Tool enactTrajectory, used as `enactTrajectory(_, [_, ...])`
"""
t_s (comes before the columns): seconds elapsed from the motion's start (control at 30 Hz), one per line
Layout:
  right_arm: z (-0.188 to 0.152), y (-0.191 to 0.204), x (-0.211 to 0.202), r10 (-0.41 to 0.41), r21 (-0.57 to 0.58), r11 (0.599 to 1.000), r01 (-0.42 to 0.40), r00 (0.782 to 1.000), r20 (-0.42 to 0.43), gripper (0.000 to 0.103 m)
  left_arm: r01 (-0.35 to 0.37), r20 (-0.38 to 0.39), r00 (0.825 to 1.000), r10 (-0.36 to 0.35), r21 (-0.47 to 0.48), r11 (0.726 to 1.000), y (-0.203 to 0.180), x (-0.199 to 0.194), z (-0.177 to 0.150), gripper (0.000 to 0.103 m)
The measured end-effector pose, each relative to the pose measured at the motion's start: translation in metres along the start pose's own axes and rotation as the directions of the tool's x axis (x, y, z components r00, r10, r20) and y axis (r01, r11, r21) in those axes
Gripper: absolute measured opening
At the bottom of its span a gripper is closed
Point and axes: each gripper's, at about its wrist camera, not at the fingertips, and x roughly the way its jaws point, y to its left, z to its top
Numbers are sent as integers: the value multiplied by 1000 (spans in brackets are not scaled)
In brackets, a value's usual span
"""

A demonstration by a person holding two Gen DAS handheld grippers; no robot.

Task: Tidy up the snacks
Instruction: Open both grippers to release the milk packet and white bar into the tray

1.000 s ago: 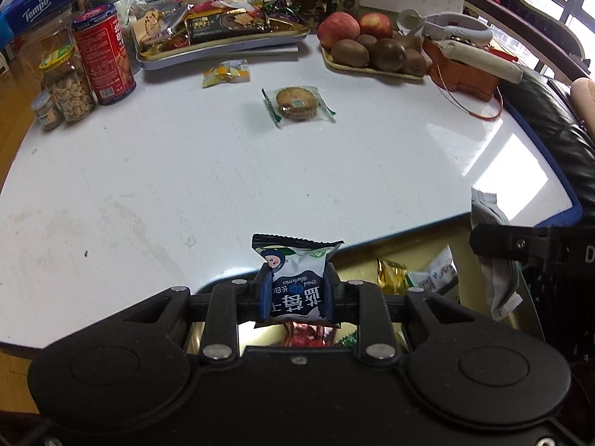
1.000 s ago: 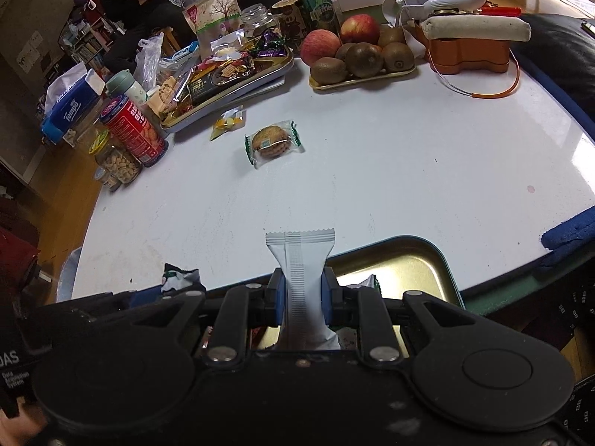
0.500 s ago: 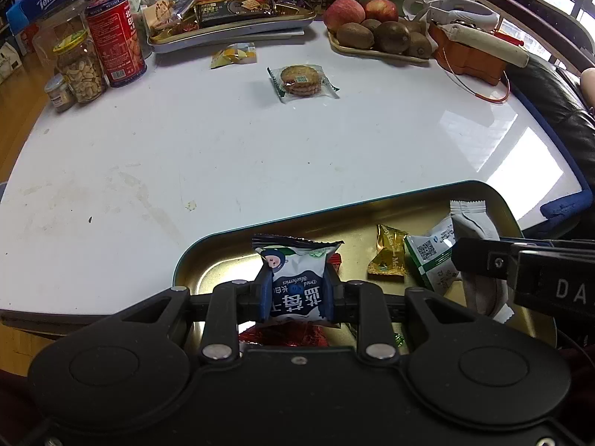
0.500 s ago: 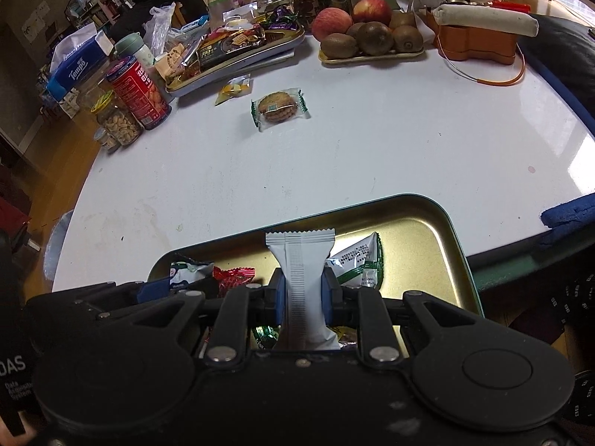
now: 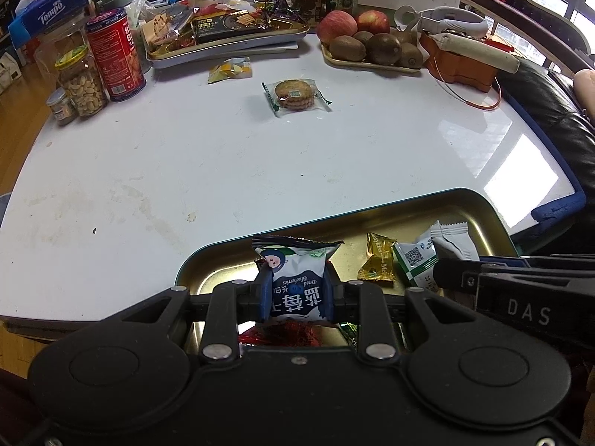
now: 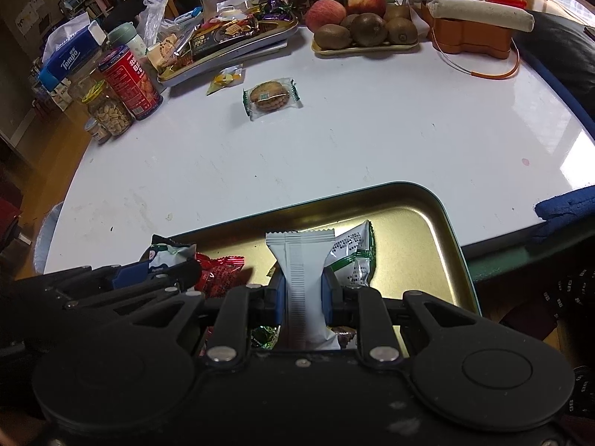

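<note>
My left gripper [image 5: 296, 299] is shut on a blue-and-white dried blueberry packet [image 5: 295, 278], held over the left part of a gold metal tray [image 5: 479, 215] at the table's near edge. My right gripper [image 6: 300, 297] is shut on a plain white snack bar wrapper [image 6: 301, 260] above the same tray [image 6: 416, 245]. In the tray lie a gold candy [image 5: 377, 262], a green-and-white packet [image 6: 353, 256] and a red foil candy [image 6: 219, 273]. On the white table farther off sit a wrapped round biscuit [image 5: 295, 94] and a small yellow sachet [image 5: 230, 70].
Along the far edge stand a second tray heaped with snacks [image 5: 227, 33], a fruit tray of apples and kiwis [image 5: 368, 46], a red can [image 5: 115, 54], a jar of nuts [image 5: 81, 83], a tissue box [image 5: 48, 18] and an orange box [image 5: 461, 65]. A dark sofa lies at the right.
Both views now look down on more of the gold tray than a second ago; both grippers stay shut on their packets, side by side over it.
</note>
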Motion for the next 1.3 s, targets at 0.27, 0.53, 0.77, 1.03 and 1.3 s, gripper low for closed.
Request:
enactTrajectory(0.27, [-1, 2, 6, -12, -12, 1000, 11, 1000, -23, 21, 1, -11, 1000, -1, -4, 1000, 1, 2, 0, 34])
enactTrajectory(0.53, [-1, -1, 11, -22, 21, 1000, 23, 999, -48, 29, 26, -100, 995, -27, -14, 1000, -2, 12, -3, 40])
enactTrajectory(0.77, [7, -9, 2, -41, 95, 995, 43, 999, -27, 57, 49, -161, 985, -68, -117, 992, 15, 13, 1, 59])
enactTrajectory(1.03, [52, -12, -13, 28, 115, 993, -27, 1000, -8, 57, 84, -139, 985, -107, -162, 983, 44, 2, 38, 59])
enactTrajectory(1.3, [153, 9, 24, -16, -1, 1000, 16, 1000, 19, 63, 11, -120, 992, -33, -177, 984, 100, 39, 109, 61])
